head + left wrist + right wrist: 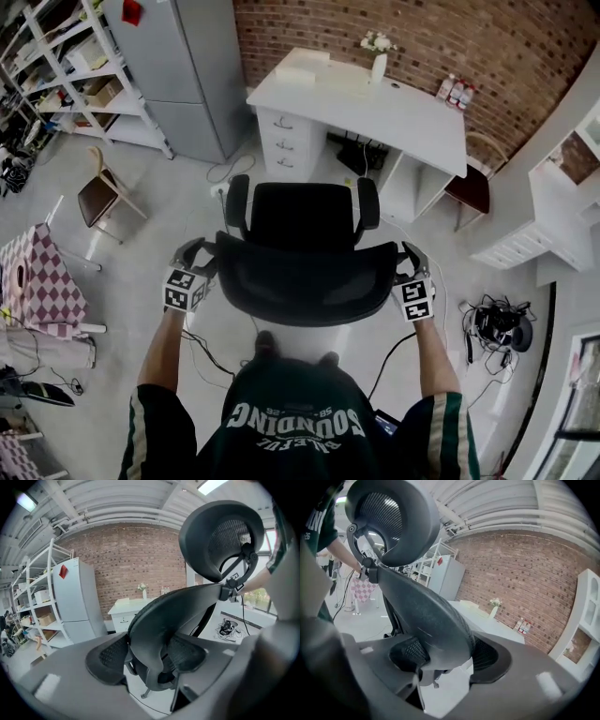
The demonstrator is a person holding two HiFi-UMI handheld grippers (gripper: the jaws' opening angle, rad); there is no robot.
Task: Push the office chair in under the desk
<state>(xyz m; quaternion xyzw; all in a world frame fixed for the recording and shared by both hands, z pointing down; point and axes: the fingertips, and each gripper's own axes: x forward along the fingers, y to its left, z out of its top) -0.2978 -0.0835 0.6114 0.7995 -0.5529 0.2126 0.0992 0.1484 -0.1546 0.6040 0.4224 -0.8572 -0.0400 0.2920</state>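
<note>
1. A black office chair [300, 234] stood on the pale floor [159, 309]; its seat faced the white surface [375, 111]; it sat near the surface's open knee space, in front of it and not under it.
2. The left claw [200, 253] pinched the left edge of the chair's backrest; its pads [108, 657] pressed on either side of the rim.
3. The right claw [409, 255] pinched the right edge of the backrest in the same way; its pads [407, 654] held the rim between them.
4. A person stood just behind the chair, both arms stretched forward.
5. The surface stood against a brick wall [506, 37]; a vase of white flowers [379, 58] and some bottles [455, 91] stood on it.
6. Further left were a grey cabinet [183, 66], white shelving [66, 80], a wooden chair [101, 192] and a checked cloth [37, 277]; cables [497, 323] lay on the floor at right.
</note>
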